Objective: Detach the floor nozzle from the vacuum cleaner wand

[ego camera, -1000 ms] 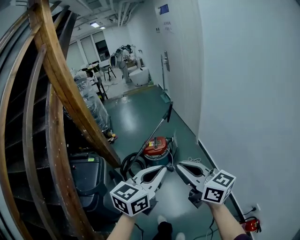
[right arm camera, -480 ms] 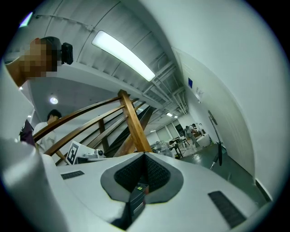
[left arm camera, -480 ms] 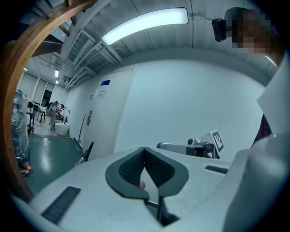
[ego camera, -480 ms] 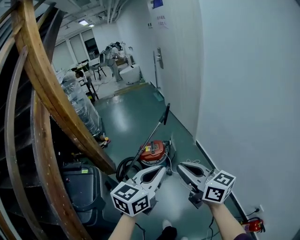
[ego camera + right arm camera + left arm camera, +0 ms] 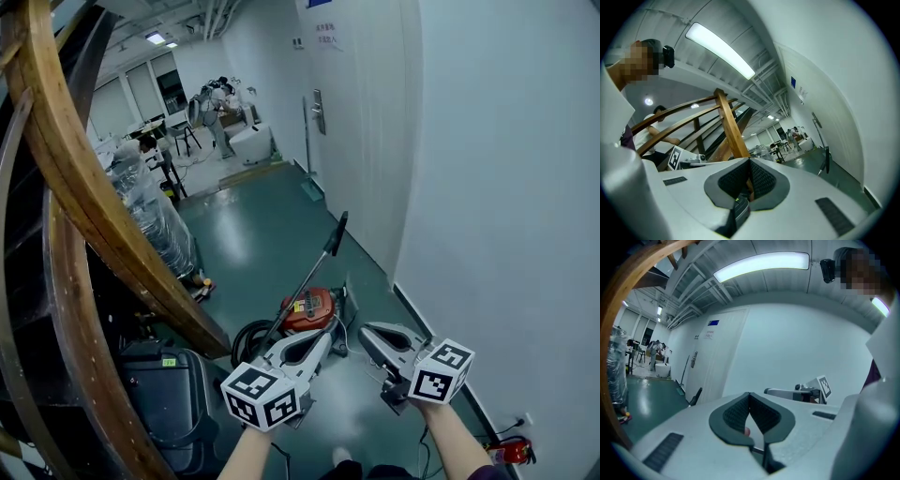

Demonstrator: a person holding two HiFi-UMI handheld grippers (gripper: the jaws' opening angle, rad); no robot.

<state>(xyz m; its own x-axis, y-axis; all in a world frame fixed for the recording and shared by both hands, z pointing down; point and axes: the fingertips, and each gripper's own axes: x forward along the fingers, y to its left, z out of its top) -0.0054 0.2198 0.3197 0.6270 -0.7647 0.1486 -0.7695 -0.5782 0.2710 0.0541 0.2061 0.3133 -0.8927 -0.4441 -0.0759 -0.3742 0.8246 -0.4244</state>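
Observation:
A red canister vacuum (image 5: 309, 309) stands on the green floor by the white wall. Its thin wand (image 5: 305, 281) leans up to a black handle (image 5: 338, 231), and a black hose (image 5: 249, 338) coils at its left. I cannot make out the floor nozzle; the wand's lower end is hidden behind my left gripper (image 5: 328, 336). That gripper is shut and empty, with its tip just in front of the canister. My right gripper (image 5: 364, 330) is level with it to the right, also shut and empty. The handle (image 5: 696, 397) shows in the left gripper view, and the handle (image 5: 828, 161) in the right gripper view.
A curved wooden stair rail (image 5: 84, 206) fills the left side, with a black case (image 5: 164, 384) under it. The white wall (image 5: 487, 187) runs close on the right. Plastic-wrapped goods (image 5: 155, 216) and people (image 5: 216, 103) are further down the corridor. A red object (image 5: 511, 452) lies by the wall.
The whole view has moved forward along the corridor, and the stair rail has slid back past me. The vacuum now lies closer to both gripper tips. Both jaws stay shut.

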